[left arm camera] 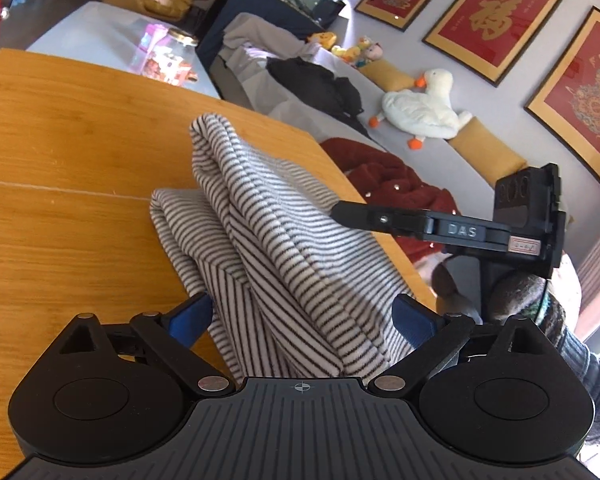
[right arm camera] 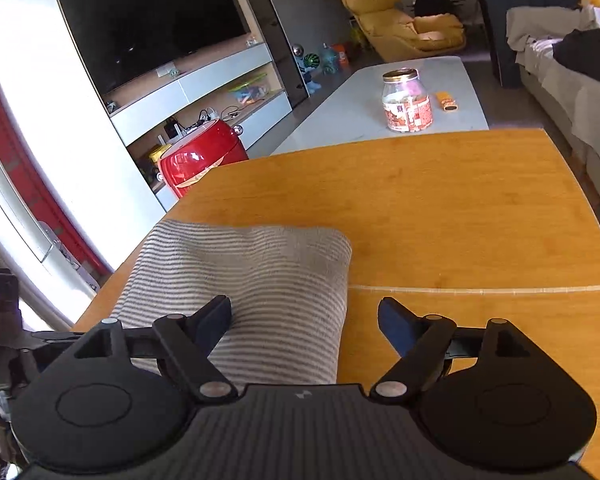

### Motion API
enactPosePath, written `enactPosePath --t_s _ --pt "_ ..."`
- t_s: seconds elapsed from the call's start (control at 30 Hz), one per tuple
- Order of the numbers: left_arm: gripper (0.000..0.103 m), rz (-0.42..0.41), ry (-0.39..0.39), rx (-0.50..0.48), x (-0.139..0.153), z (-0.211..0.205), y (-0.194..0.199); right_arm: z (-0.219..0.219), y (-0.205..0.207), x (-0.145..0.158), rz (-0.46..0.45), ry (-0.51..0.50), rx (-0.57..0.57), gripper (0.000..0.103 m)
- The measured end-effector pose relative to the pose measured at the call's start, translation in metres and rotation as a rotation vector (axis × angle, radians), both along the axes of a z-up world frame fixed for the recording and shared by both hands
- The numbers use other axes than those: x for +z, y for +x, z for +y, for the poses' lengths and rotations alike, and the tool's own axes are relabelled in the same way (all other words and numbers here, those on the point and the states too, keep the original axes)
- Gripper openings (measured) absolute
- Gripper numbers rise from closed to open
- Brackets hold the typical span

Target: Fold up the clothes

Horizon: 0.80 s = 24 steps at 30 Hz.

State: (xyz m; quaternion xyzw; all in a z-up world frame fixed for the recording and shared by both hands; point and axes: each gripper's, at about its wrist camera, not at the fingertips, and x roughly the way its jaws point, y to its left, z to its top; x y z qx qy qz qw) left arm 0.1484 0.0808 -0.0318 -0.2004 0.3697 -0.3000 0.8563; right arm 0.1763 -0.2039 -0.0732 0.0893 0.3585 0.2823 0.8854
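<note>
A grey-and-white striped garment (left arm camera: 268, 224) lies folded and bunched on the wooden table (left arm camera: 60, 152). My left gripper (left arm camera: 302, 318) is open, and the garment's near end runs between its blue-padded fingers (left arm camera: 190, 316). The right gripper (left arm camera: 340, 214) reaches in from the right, its black tip touching the garment's right side. In the right wrist view the right gripper (right arm camera: 306, 318) is open above the striped garment (right arm camera: 240, 272), whose right edge lies between the spread jaws. Its left finger (right arm camera: 216, 316) is over the fabric, the right one over bare table (right arm camera: 460, 220).
A glass jar (right arm camera: 406, 100) and a small orange item (right arm camera: 446, 101) stand on the white coffee table beyond. A red appliance (right arm camera: 204, 158) sits at the table's left. The sofa holds a red garment (left arm camera: 388, 184), dark clothes (left arm camera: 316, 80) and a plush duck (left arm camera: 420, 108).
</note>
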Motion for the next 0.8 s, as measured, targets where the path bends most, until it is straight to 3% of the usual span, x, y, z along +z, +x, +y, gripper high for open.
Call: enactPosePath --t_s 0.1,0.17,0.37,0.47,0.57,0.63,0.7,0.8 --pt "0.098 0.027 -0.020 0.019 -0.006 -0.004 0.002 -0.009 -0.015 -0.007 0.024 0.024 -0.009 0.083" --pt "0.091 0.007 -0.038 0.018 0.001 -0.007 -0.002 -0.014 -0.025 -0.012 0.040 0.040 -0.015 0.085" --pt "0.091 -0.087 -0.020 -0.104 0.029 -0.019 -0.032 -0.029 -0.031 -0.023 0.074 0.078 -0.052 0.097" --pt "0.095 -0.114 0.028 -0.034 0.035 -0.015 -0.039 -0.026 -0.035 -0.027 0.060 0.080 -0.045 0.097" --pt "0.095 -0.145 -0.024 0.072 0.046 -0.001 -0.036 -0.021 -0.038 -0.027 0.041 0.071 -0.036 0.098" --pt "0.096 -0.132 -0.071 0.090 0.049 0.003 -0.029 -0.020 -0.039 -0.027 0.036 0.071 -0.041 0.098" --pt "0.096 -0.113 -0.049 0.116 0.046 0.001 -0.019 -0.022 -0.041 -0.024 0.029 0.069 -0.060 0.098" --pt "0.096 -0.092 -0.007 0.175 0.038 0.000 -0.007 -0.011 -0.064 -0.005 -0.116 -0.041 -0.079 0.093"
